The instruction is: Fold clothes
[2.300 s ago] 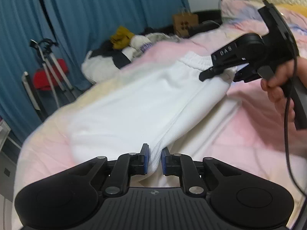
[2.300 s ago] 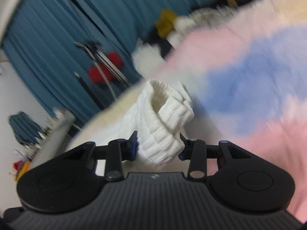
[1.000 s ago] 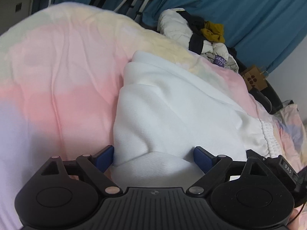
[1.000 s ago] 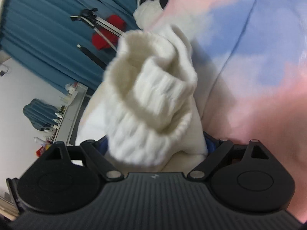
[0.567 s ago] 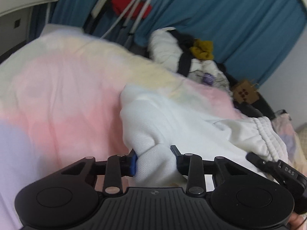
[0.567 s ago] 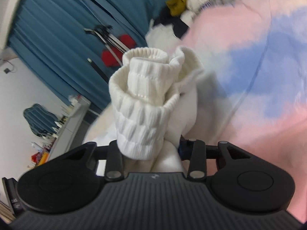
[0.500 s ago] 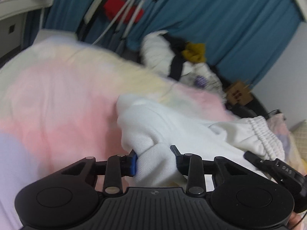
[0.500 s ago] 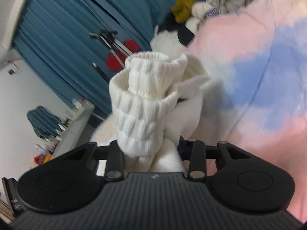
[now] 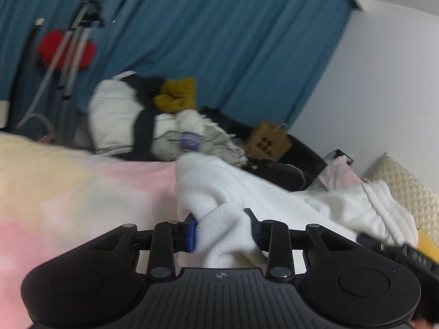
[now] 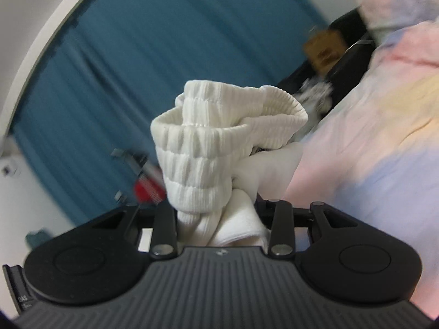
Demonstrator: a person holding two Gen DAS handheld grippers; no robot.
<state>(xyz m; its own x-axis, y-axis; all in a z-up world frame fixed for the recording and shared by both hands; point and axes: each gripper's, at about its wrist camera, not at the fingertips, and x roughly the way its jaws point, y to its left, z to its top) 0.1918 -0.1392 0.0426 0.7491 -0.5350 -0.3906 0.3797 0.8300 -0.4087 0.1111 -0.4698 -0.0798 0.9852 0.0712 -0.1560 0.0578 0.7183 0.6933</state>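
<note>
above the bed (image 9: 68,192), the garment (image 9: 225,192) is pinched by the left gripper (image 9: 221,231) and right gripper (image 10: 219,219); bunched cloth could be pulled free.

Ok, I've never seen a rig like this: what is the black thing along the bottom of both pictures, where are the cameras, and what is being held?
There is no robot here. A person holds a hand-held two-finger gripper in each hand, and a fisheye camera on each looks forward along its fingers. The black ribbed shape at the bottom of each picture is the gripper's own body.

In the left wrist picture, the left gripper is shut on a bunch of the white knitted garment, which lies across a pastel pink and yellow bed cover. Behind it sit a pile of other clothes and a blue curtain.

In the right wrist picture, the right gripper is shut on the garment's white ribbed waistband, bunched and standing above the fingers. Both ends look lifted, probably for a fold.
</note>
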